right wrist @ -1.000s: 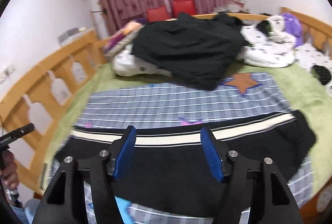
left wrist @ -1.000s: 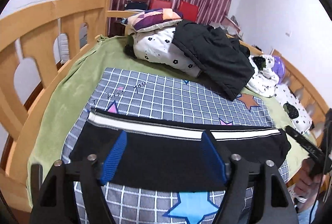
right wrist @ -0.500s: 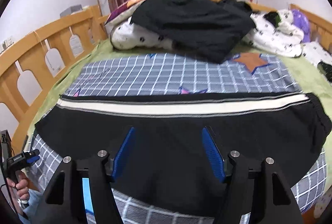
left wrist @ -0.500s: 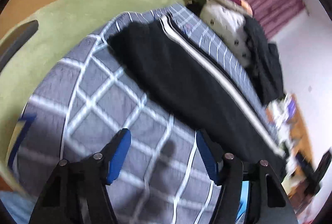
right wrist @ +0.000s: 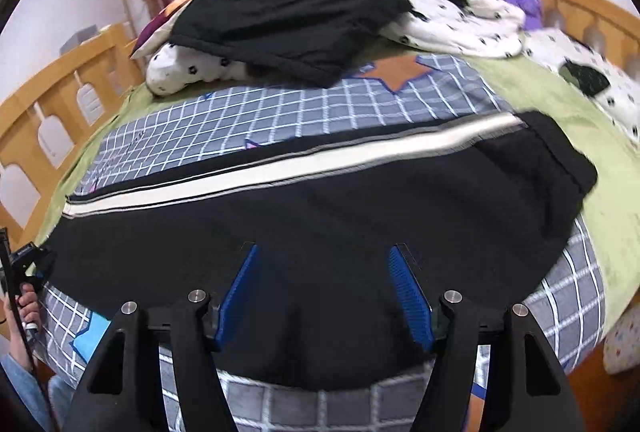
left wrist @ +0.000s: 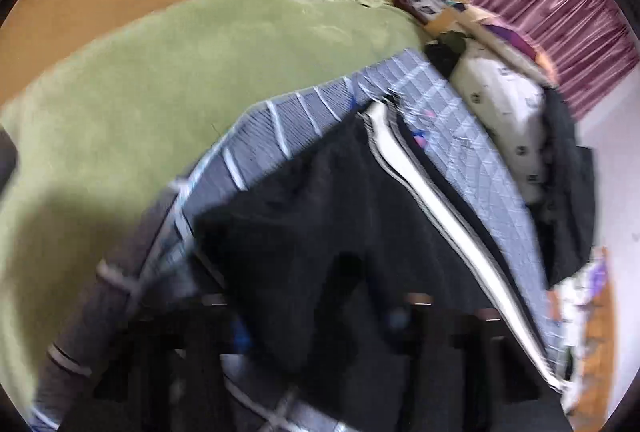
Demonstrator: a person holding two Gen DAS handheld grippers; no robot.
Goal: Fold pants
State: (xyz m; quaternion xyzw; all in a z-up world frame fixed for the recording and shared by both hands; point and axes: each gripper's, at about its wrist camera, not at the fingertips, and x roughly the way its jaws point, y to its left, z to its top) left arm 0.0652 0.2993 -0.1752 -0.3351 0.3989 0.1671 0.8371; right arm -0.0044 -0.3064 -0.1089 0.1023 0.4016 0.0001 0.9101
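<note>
Black pants [right wrist: 320, 216] with a white side stripe [right wrist: 280, 167] lie stretched flat across the checked quilt [right wrist: 280, 111]. My right gripper [right wrist: 324, 296] hovers open over their near edge with only flat cloth beneath the blue pads. In the blurred left wrist view my left gripper [left wrist: 320, 312] is at the pants' [left wrist: 320, 199] left end. Its jaws are closing, and black fabric is bunched up between and over them, hiding the pads. The right wrist view shows that left gripper [right wrist: 24, 260] in a person's hand [right wrist: 26, 306] at the pants' left end.
A heap of black clothing [right wrist: 288, 15] and spotted pillows [right wrist: 460, 27] fills the far side of the bed. A green blanket [left wrist: 140, 91] lies under the quilt. Wooden rails [right wrist: 60, 79] run round the bed.
My left gripper dropped and rolled towards the pants' left end, its jaws narrowed, and black fabric now covers them. My right gripper sank closer to the pants and stayed open.
</note>
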